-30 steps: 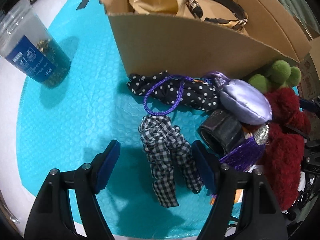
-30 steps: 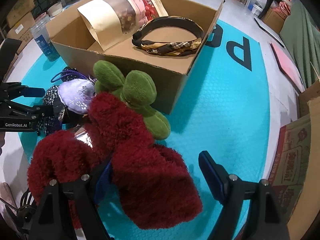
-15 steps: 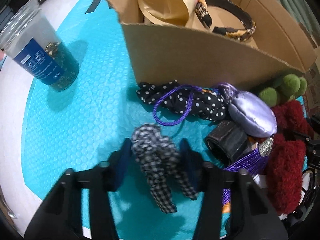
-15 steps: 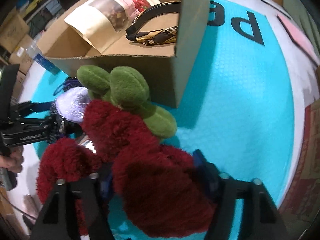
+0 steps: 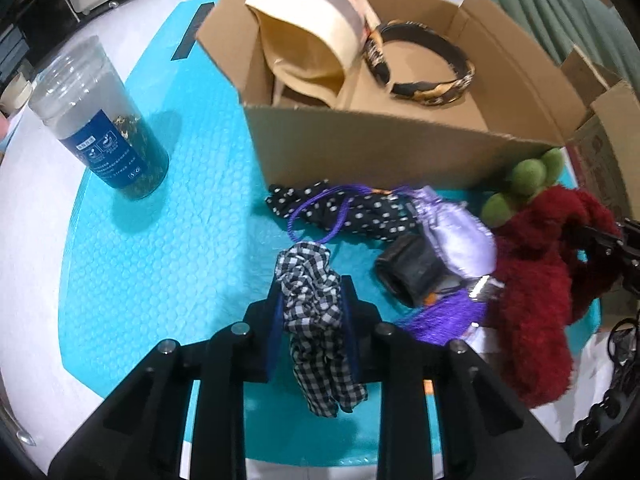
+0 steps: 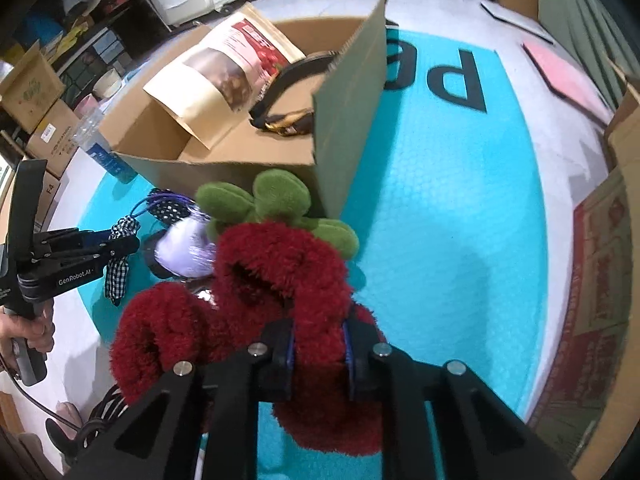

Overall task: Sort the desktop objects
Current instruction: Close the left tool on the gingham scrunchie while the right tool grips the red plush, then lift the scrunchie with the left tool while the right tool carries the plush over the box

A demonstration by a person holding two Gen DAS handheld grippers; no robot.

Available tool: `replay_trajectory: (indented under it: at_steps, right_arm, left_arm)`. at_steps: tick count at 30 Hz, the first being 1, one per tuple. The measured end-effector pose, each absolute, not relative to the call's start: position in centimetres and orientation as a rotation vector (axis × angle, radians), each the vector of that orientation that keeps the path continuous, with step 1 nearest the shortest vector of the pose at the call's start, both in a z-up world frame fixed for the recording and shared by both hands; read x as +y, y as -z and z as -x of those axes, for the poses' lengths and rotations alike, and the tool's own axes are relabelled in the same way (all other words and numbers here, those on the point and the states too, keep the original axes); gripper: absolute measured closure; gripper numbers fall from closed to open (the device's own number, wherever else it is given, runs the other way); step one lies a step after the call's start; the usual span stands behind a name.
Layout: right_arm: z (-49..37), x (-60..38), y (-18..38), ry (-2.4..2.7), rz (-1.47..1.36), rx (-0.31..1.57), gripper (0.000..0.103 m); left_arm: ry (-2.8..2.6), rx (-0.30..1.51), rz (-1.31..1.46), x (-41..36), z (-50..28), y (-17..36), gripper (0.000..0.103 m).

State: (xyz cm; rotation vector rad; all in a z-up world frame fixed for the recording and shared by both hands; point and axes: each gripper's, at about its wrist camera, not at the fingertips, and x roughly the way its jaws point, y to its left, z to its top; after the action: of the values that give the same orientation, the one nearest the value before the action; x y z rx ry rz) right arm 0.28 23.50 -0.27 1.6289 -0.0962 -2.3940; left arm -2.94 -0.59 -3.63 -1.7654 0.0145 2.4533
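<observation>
My left gripper point(image 5: 310, 300) is shut on a black-and-white checked scrunchie point(image 5: 312, 280), lifted above the teal mat point(image 5: 140, 280); it also shows in the right wrist view point(image 6: 116, 276). My right gripper point(image 6: 318, 344) is shut on a fuzzy dark red plush piece point(image 6: 280, 280), which also shows in the left wrist view point(image 5: 532, 300). An open cardboard box point(image 5: 360, 148) holds a kraft snack pouch point(image 5: 304, 40) and a black-and-gold headband point(image 5: 424, 64).
Beside the box lie a polka-dot scrunchie point(image 5: 352, 208), a purple cord point(image 5: 316, 216), a lilac satin pouch point(image 5: 460, 236), a black cuff point(image 5: 412, 272), a purple tassel point(image 5: 444, 316) and a green plush point(image 6: 276, 204). A clear jar point(image 5: 100, 120) stands at left.
Both grippers have closed: the left on the checked scrunchie, the right on the red plush. Both have lifted and pulled back a little.
</observation>
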Motion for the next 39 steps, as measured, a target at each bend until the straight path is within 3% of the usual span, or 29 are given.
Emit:
replay_trajectory:
  at_steps: [39]
  right_arm:
    - [-5.1, 20.7, -13.5, 2.551, -1.327, -0.050, 0.086]
  left_arm:
    - [-2.461, 0.186, 1.537, 1.4, -1.3, -8.5, 0.079]
